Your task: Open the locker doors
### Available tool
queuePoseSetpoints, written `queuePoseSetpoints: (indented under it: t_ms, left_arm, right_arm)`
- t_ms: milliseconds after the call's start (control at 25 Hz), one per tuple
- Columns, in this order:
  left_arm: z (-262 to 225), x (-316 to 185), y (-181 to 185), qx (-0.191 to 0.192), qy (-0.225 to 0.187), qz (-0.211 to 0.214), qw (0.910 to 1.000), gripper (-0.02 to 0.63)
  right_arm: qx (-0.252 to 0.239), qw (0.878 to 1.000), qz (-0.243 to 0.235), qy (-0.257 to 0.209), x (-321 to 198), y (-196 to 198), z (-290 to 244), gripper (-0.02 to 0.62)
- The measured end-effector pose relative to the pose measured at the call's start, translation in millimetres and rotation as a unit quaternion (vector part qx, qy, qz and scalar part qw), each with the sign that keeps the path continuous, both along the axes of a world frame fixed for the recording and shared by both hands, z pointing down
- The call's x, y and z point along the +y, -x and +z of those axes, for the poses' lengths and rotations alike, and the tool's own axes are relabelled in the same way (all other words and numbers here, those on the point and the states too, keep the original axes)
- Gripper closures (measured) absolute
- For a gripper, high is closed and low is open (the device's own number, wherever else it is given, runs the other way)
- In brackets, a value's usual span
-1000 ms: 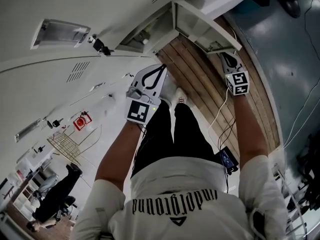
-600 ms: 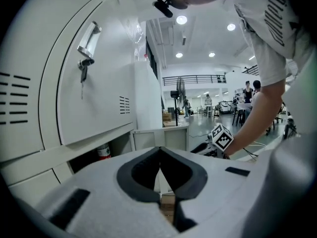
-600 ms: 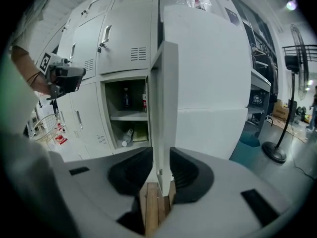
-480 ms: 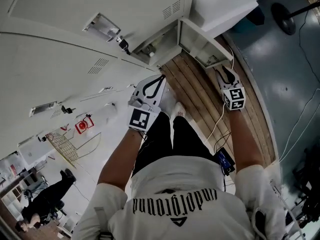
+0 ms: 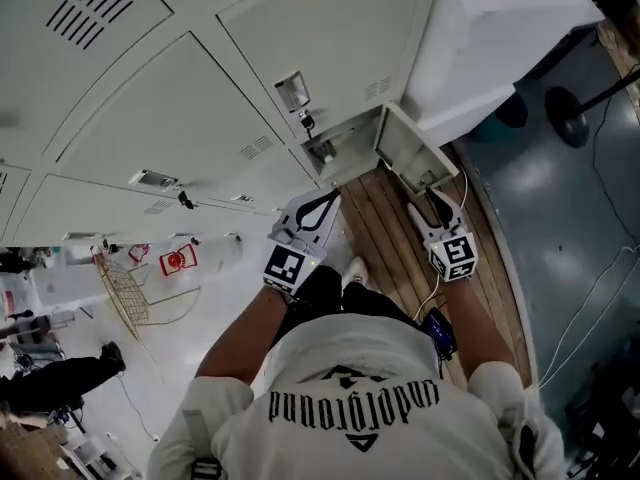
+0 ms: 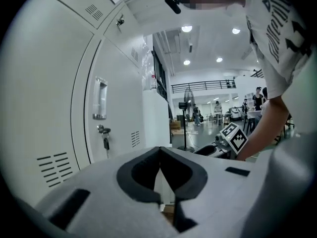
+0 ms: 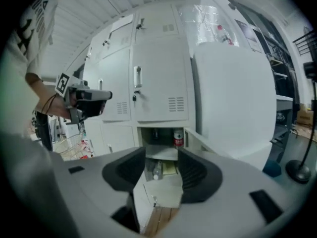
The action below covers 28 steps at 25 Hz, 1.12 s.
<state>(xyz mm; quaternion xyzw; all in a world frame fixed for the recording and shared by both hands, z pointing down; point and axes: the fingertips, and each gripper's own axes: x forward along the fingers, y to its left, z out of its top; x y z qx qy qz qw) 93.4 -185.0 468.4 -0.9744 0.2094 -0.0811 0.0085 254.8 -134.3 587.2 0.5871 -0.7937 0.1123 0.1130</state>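
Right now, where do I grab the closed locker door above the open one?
Take the door by its upright handle at the left edge, above the key, straight from the front; the open door below hinges on the right, so this likely does too.

I see a wooden plank strip beside glossy grey floor; round ceiling lights brighten the open hall.

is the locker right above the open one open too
No, in the right gripper view the door above the open locker sits flush with its frame, fully shut.
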Motion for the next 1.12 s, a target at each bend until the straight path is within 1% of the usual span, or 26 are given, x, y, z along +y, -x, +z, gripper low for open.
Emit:
queuePoseSetpoints:
  t_ms: [120, 280, 400, 520, 640, 800, 1000, 1120]
  left_arm:
    - [-22.4, -5.5, 10.7, 0.005, -0.028, -0.014, 0.9995, 0.597]
    - [-51.9, 0.6, 28.1, 0.014, -0.031, -0.037, 0.9987, 0.597]
    - [-67.8, 4.3, 38.2, 0.024, -0.034, -0.061, 0.9973, 0.597]
    - [-77.9, 11.8, 45.9, 0.026, -0.040, -0.072, 0.9962, 0.597]
    - [-88.2, 14.3, 54.2, 0.026, -0.050, -0.084, 0.9949, 0.597]
    - [-100.2, 12.0, 65.1, 0.031, -0.062, -0.099, 0.9927, 0.598]
    - [-105.3, 6.0, 79.4, 0.036, -0.062, -0.121, 0.9901, 0.598]
    - [-107.6, 1.1, 84.7, 0.035, -0.059, -0.124, 0.9899, 0.597]
  right_arm:
    - [-0.007, 0.998, -0.044, -0.039, -14.4, 27.8, -49.4, 0.382]
    - [-0.028, 0.993, -0.089, -0.069, -16.3, 68.2, -102.1, 0.374]
    - [-0.035, 0.989, -0.121, -0.082, -22.0, 95.4, -130.7, 0.371]
    - [-0.042, 0.984, -0.145, -0.098, -23.6, 118.0, -154.7, 0.370]
    - [-0.048, 0.979, -0.164, -0.112, -26.7, 136.3, -172.6, 0.370]
    - [-0.051, 0.975, -0.180, -0.116, -30.8, 153.1, -182.9, 0.370]
    - [-0.053, 0.972, -0.193, -0.120, -41.4, 164.0, -194.2, 0.368]
    - [-0.052, 0.971, -0.200, -0.123, -53.4, 171.2, -202.3, 0.367]
